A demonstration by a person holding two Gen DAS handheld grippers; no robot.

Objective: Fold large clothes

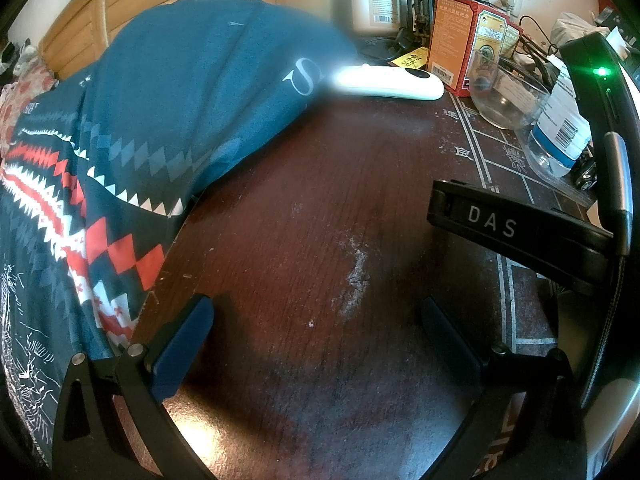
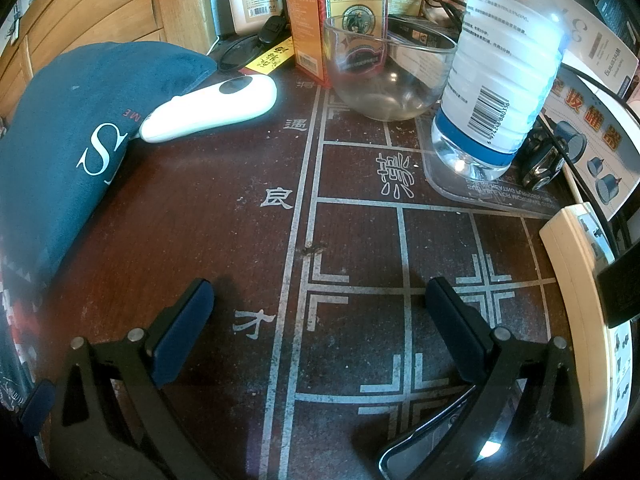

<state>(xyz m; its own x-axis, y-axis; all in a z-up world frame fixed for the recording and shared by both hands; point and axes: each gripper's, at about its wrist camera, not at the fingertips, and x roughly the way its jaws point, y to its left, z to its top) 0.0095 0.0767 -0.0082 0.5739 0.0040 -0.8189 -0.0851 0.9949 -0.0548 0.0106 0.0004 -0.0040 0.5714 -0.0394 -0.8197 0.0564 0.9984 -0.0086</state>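
Left of hand-held gripper [image 1: 316, 344], folded garment [image 1: 160, 112]

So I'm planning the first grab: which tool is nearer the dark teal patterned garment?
Left. The left tool sits beside the dark teal patterned garment; the right tool is further right.

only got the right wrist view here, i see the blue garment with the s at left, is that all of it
Observer: No. In the left wrist view the garment continues into a band of red, white and black diamonds, draped past the table edge.
Operator: is the left tool holding it
Observer: No, the left tool is open over bare wood, beside the cloth.
Operator: anything near that tool
Observer: A black bar lettered DAS lies just to its right.
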